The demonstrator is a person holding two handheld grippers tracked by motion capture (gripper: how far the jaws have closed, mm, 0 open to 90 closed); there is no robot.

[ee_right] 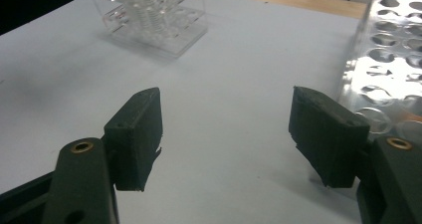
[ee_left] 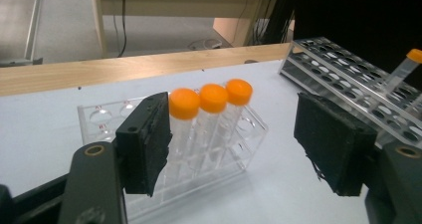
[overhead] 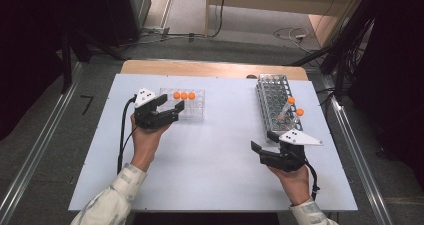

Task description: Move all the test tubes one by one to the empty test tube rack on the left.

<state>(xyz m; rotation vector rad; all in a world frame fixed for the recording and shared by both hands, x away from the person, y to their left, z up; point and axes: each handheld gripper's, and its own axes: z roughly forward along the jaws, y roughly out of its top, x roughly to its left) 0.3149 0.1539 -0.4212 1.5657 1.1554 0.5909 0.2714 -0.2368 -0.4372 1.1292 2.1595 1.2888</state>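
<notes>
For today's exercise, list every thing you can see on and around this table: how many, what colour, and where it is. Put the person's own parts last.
Table: one, pale blue-white top with a wooden far edge.
Clear rack: one, transparent plastic, left half of the table.
Capped tubes: three, clear with orange caps, upright in a row in the clear rack.
Metal rack: one, silver-grey, right half of the table.
Leaning tubes: two, orange caps, tilted in the metal rack.
Cables: several, on the floor beyond the table.
Left gripper: one, black, jaws open, beside the clear rack.
Right gripper: one, black, jaws open, near the metal rack.

The left pad [ee_left: 144,144] hides the nearest tube's [ee_left: 183,119] lower side.
</notes>
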